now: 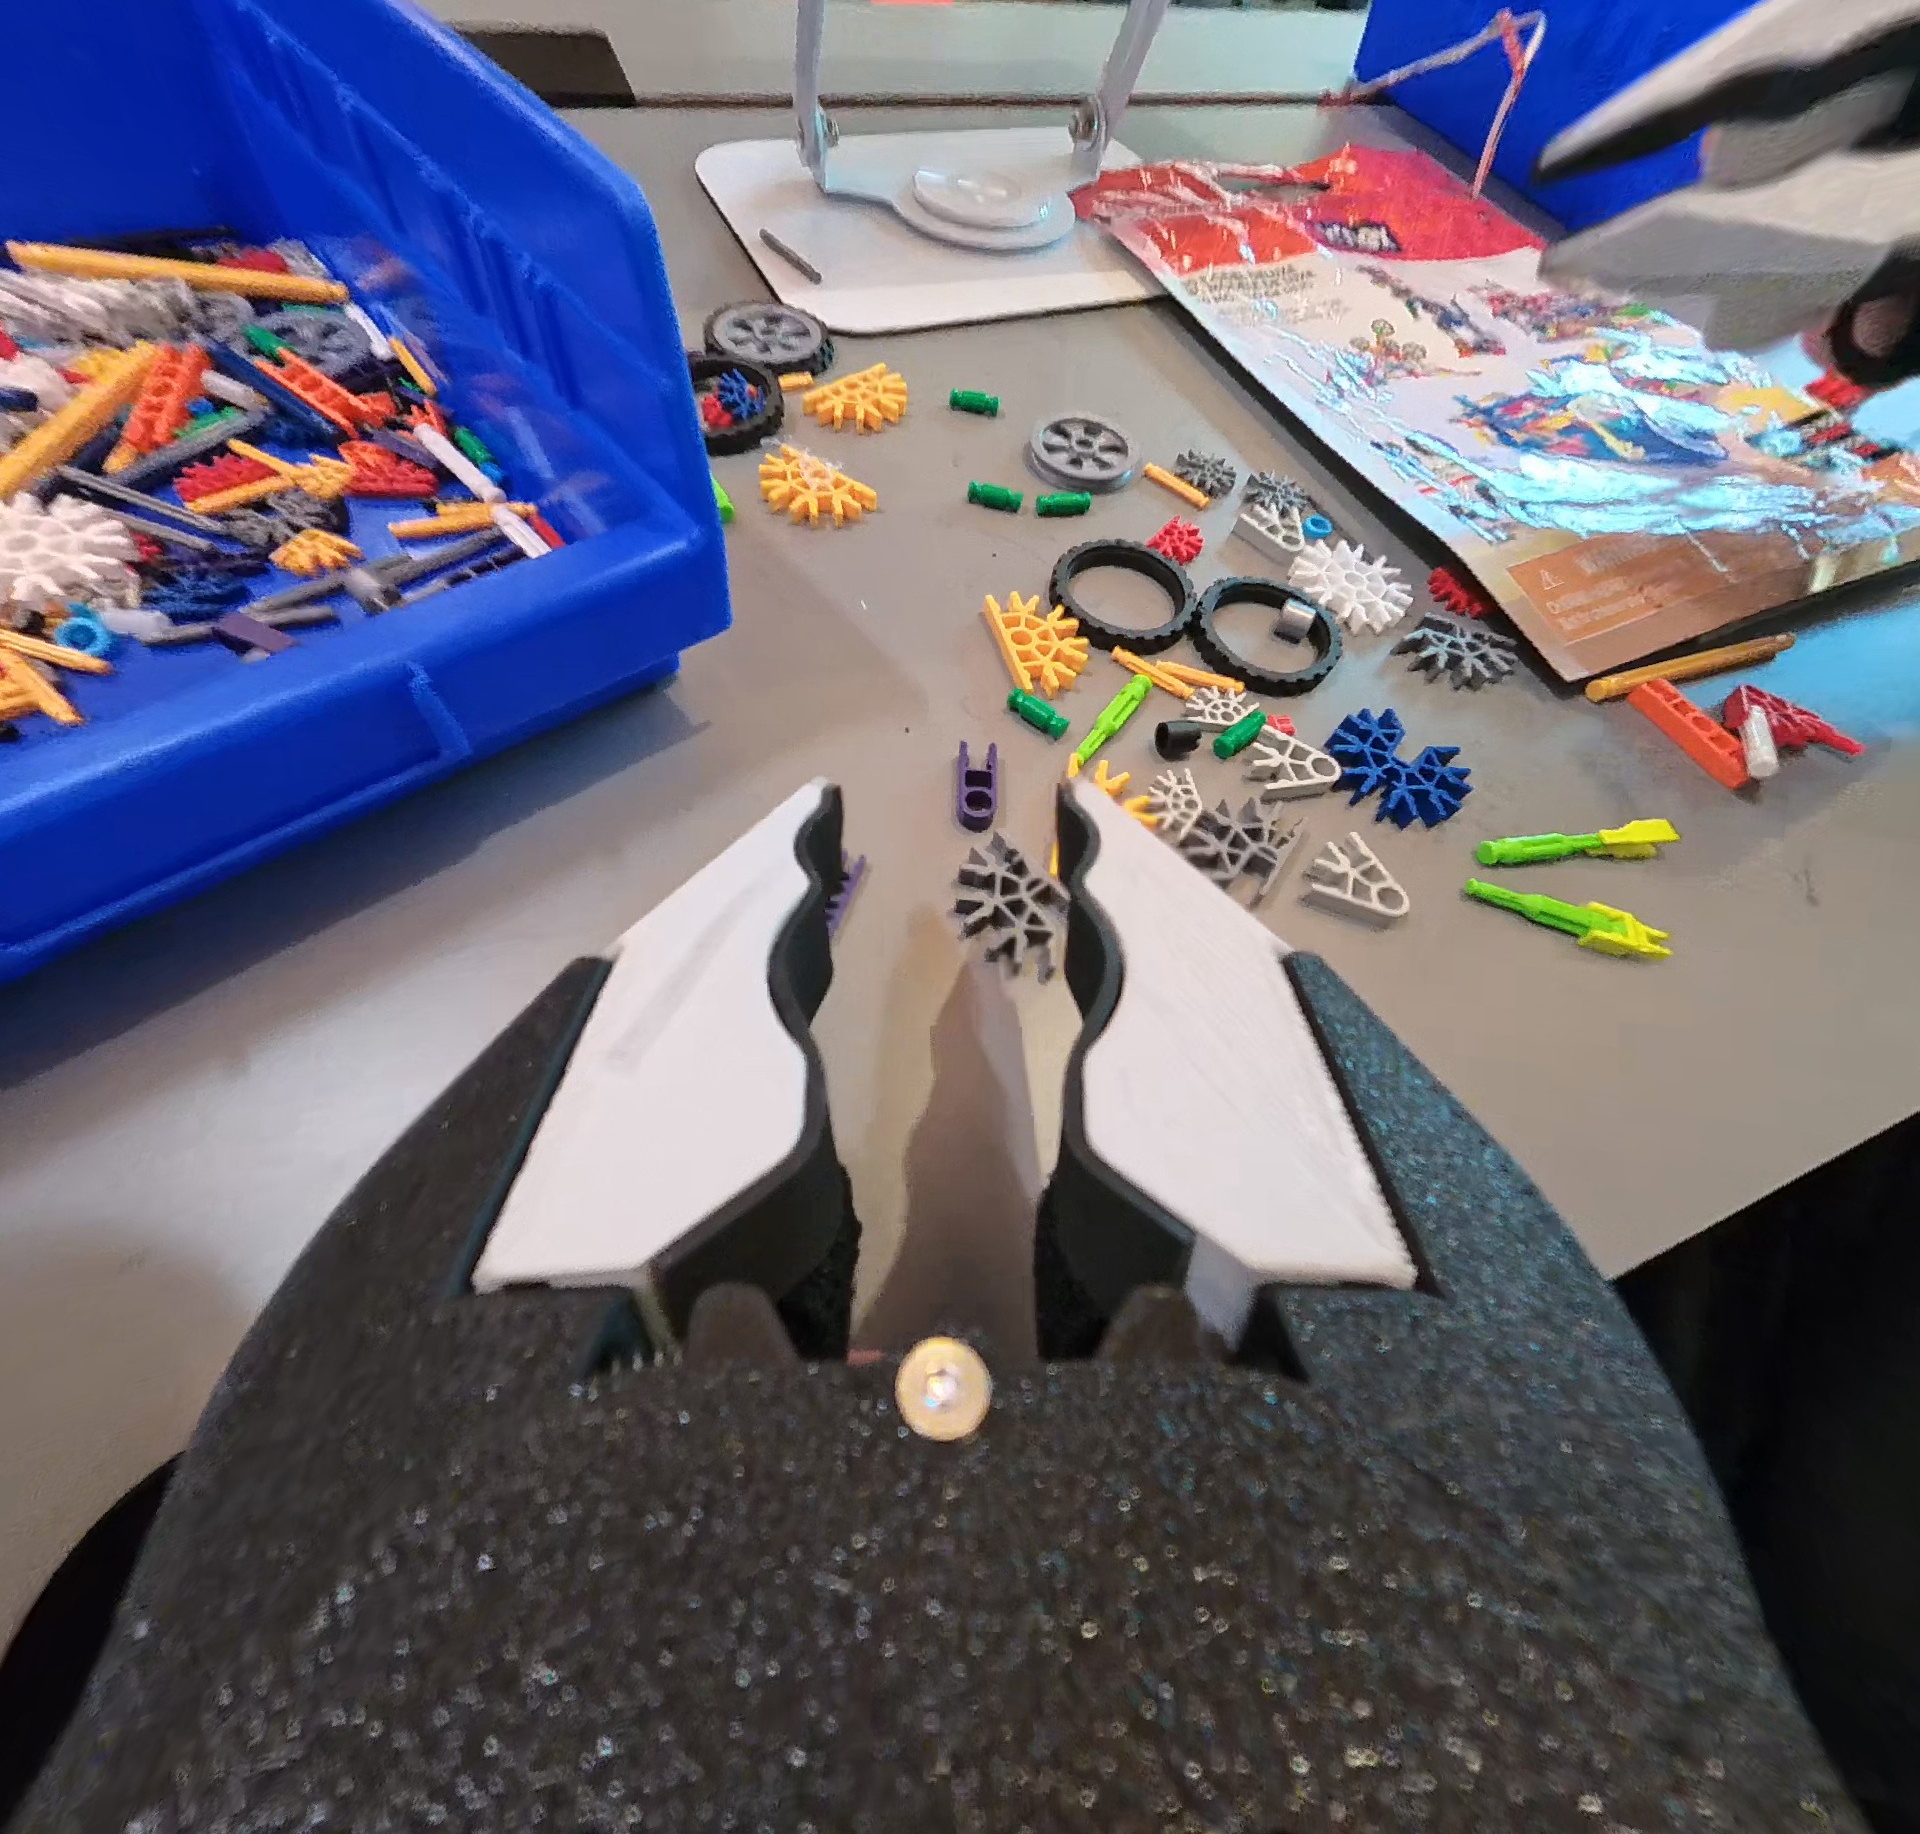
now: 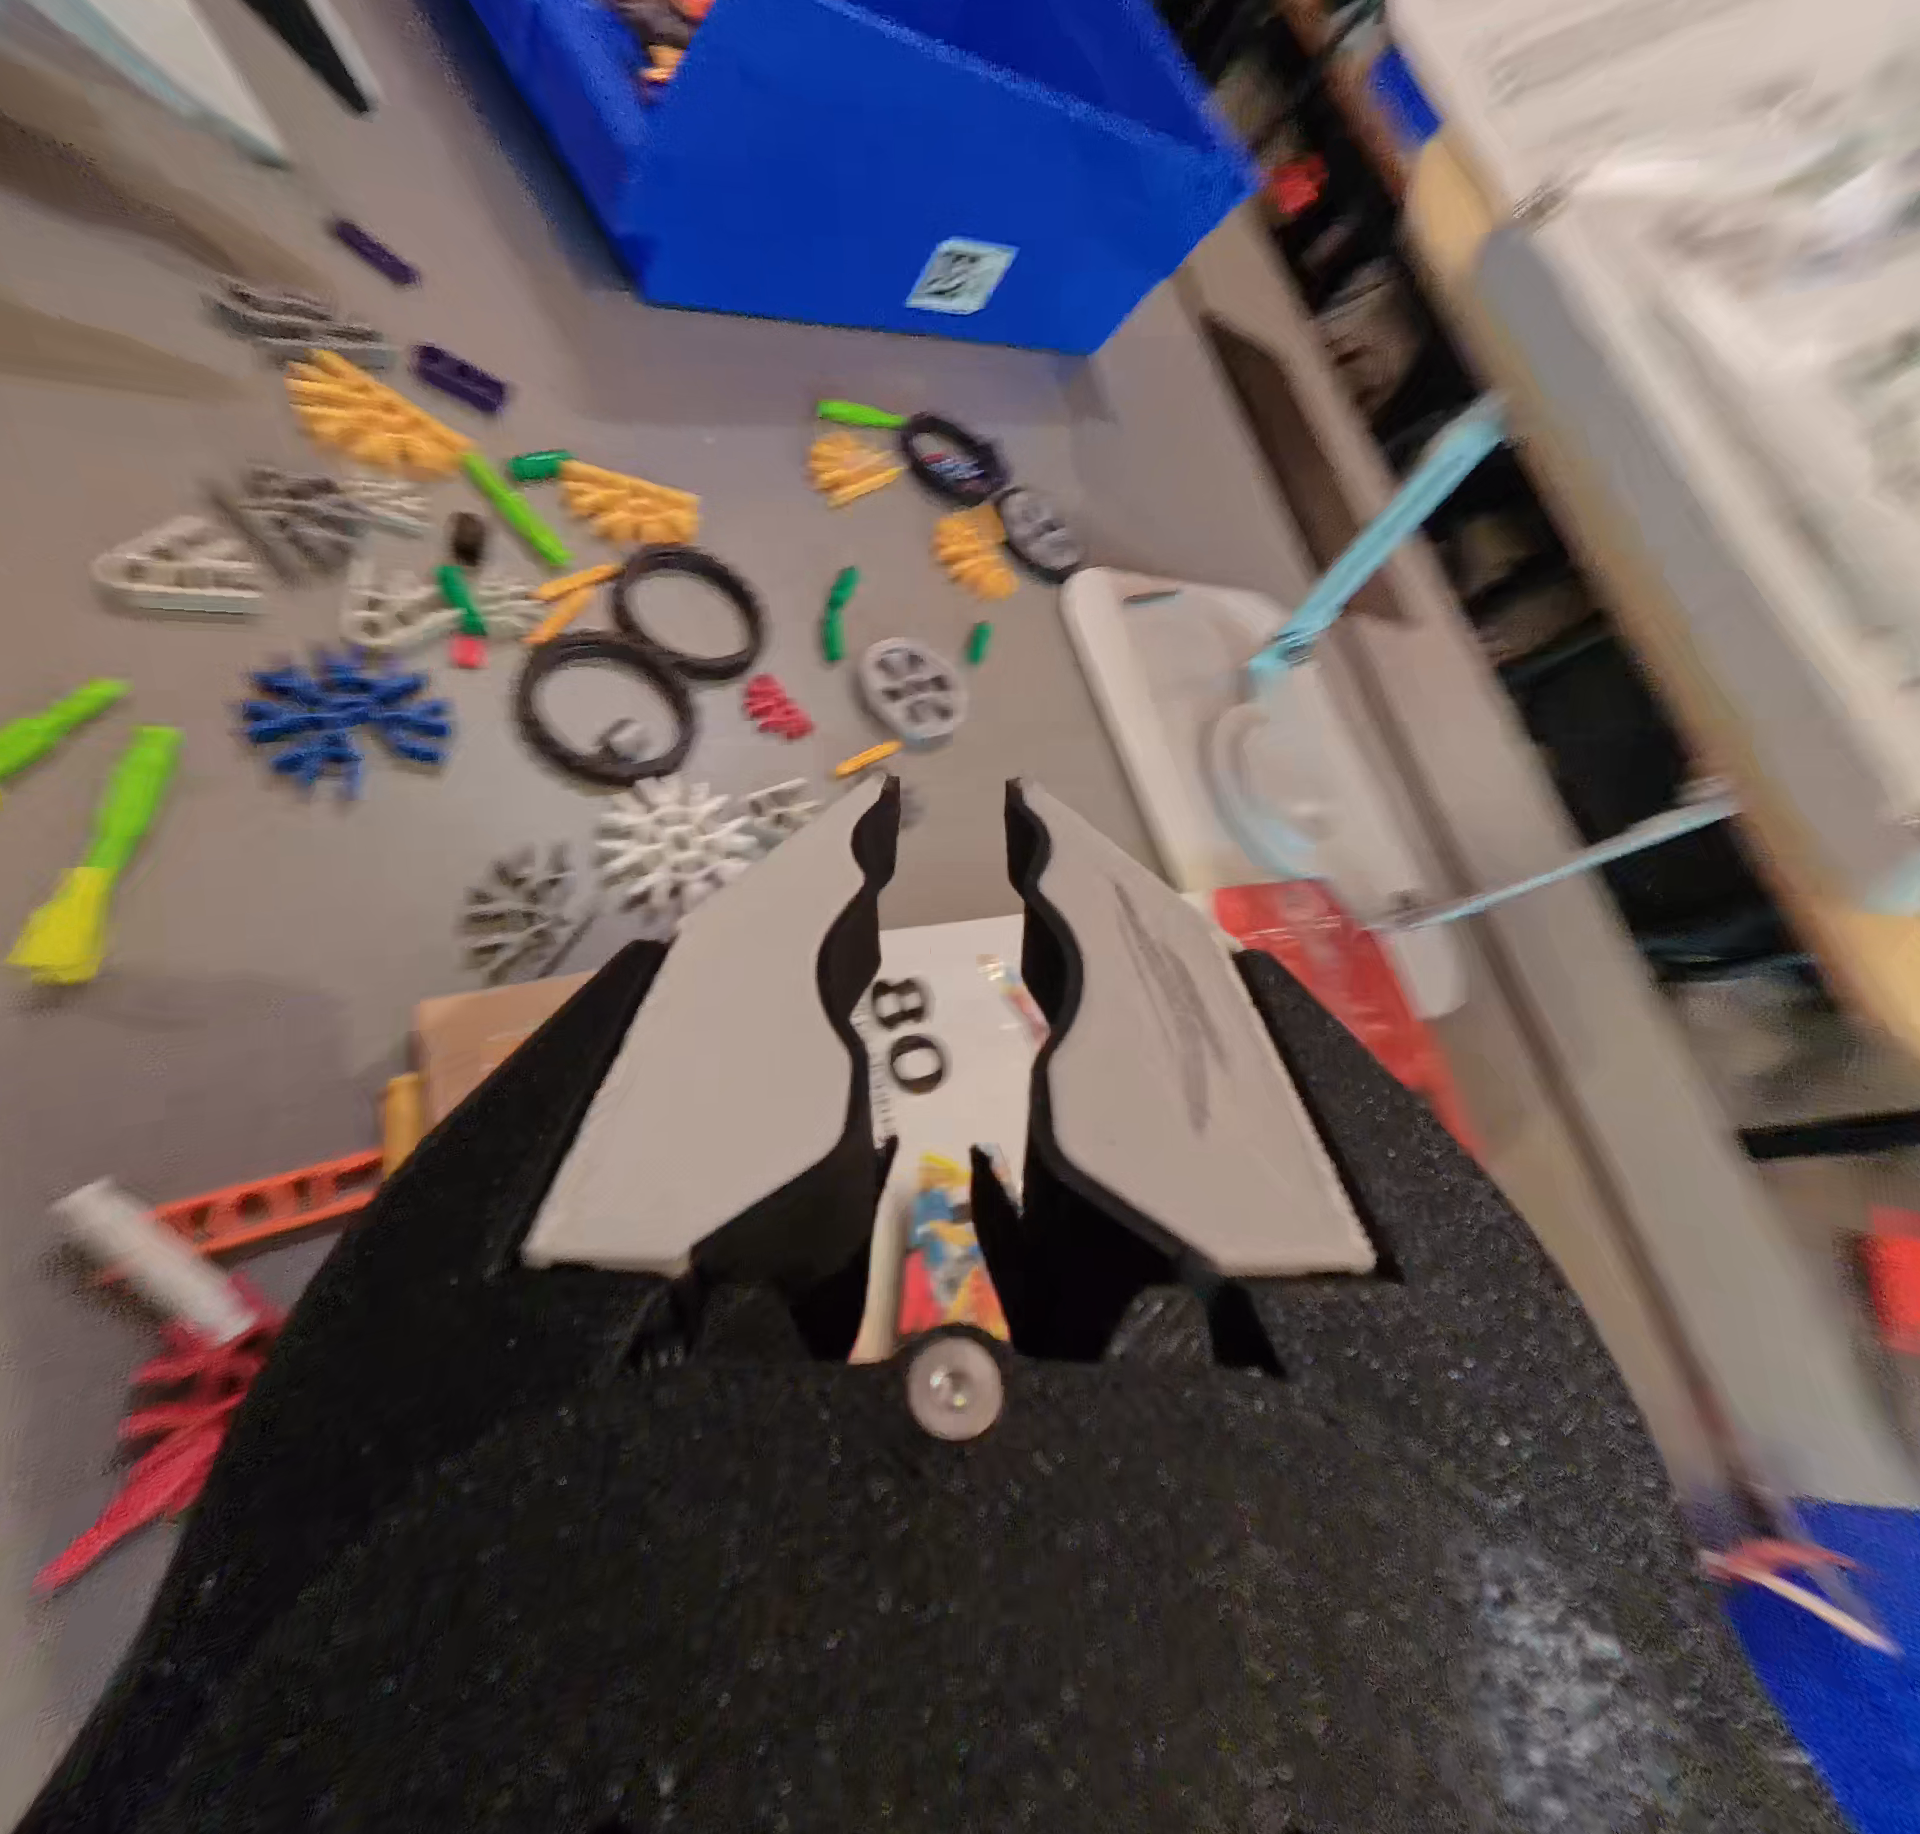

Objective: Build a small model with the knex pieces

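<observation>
My left gripper (image 1: 951,797) is open and empty, low over the grey table (image 1: 727,953). A dark grey snowflake connector (image 1: 1003,901) lies between its fingertips, against the right finger. A purple clip (image 1: 977,782) lies just ahead, and a purple piece (image 1: 847,885) peeks from under the left finger. My right gripper (image 2: 951,792) is open and empty, held above a printed toy package (image 2: 951,1015). That view is motion-blurred. The right gripper also shows blurred at the top right of the left wrist view (image 1: 1558,215). Many loose construction-toy pieces lie between them.
A blue bin (image 1: 312,745) full of pieces stands at the left, also in the right wrist view (image 2: 883,174). Black tyres (image 1: 1122,595), a blue connector (image 1: 1392,761), a white stand base (image 1: 883,257), a foil package (image 1: 1507,413) and a second blue bin (image 1: 1558,18) are there. The table edge (image 1: 1558,1213) runs at the right. There is about 20 centimetres between the tips of the two grippers. Between my right fingertips and the white stand base (image 1: 883,257) there is roughly 25 centimetres. Look for it in the right wrist view (image 2: 1175,668) too.
</observation>
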The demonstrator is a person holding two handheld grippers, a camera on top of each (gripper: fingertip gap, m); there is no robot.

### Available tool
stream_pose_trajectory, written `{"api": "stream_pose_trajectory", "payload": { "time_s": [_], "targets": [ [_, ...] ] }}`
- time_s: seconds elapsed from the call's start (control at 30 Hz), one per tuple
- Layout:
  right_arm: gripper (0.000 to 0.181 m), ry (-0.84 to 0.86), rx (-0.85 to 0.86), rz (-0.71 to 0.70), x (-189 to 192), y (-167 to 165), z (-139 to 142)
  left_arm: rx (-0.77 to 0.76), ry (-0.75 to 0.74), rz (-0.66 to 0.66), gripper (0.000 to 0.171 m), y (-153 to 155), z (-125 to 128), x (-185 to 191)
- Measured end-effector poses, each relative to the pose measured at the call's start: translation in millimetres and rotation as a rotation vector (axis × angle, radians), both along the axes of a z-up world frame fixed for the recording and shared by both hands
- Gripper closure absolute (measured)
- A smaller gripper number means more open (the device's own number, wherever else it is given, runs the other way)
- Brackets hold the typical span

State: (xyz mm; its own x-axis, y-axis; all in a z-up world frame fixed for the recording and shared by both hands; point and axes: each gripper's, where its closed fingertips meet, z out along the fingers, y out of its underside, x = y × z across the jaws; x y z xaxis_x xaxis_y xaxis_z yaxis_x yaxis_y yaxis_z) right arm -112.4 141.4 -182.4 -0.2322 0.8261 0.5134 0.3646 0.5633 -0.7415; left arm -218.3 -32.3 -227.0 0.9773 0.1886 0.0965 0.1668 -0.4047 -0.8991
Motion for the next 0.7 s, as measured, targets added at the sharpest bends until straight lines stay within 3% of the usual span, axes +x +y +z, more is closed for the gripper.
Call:
{"api": "stream_pose_trajectory", "payload": {
  "time_s": [0.17, 0.4, 0.7],
  "targets": [
    [0.163, -0.135, -0.197, 0.194, 15, -32, -14, 0.061, 0.064, 0.013, 0.128, -12, 9, 9],
    [0.163, -0.405, -0.253, 0.508, 54, -105, -48, 0.063, 0.108, -0.034, 0.128, -24, 5, 40],
    [0.168, -0.577, -0.18, 0.523, 67, -124, -82, -0.007, 0.243, -0.174, 0.125, -5, 6, 84]
  ]
}}
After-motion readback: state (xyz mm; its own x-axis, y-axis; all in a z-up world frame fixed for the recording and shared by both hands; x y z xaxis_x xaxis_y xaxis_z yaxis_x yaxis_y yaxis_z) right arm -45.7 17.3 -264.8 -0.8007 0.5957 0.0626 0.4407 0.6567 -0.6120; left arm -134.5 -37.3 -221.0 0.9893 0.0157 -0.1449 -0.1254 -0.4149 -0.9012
